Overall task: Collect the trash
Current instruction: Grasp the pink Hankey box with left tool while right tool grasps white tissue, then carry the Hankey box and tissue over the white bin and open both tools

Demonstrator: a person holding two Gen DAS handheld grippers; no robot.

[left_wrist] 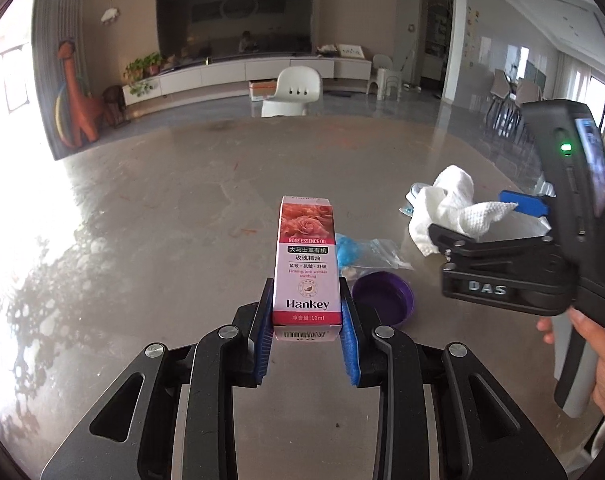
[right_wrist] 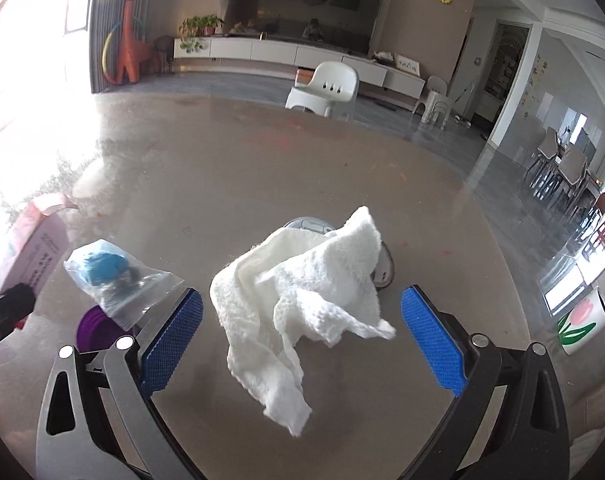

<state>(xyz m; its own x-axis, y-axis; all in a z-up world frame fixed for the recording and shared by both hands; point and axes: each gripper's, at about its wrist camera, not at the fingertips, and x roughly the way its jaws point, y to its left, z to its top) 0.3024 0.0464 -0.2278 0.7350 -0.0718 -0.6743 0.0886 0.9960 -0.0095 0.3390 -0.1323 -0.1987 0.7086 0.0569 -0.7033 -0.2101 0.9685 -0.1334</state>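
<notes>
So everything sits on a big glossy grey-brown table (left_wrist: 150,240). Biggest piece of trash is the crumpled white paper towel (right_wrist: 302,292), lying between the wide-apart blue pads of the right gripper (right_wrist: 300,340), not pinched. It's draped partly over some pale round thing I can't make out. The left gripper (left_wrist: 307,318) is clamped on a tall pink and white rose essence oil carton (left_wrist: 306,268), held upright. Just right of that is a clear zip bag with blue stuff inside (left_wrist: 362,254), lying over a small round purple plastic lid (left_wrist: 382,300).
</notes>
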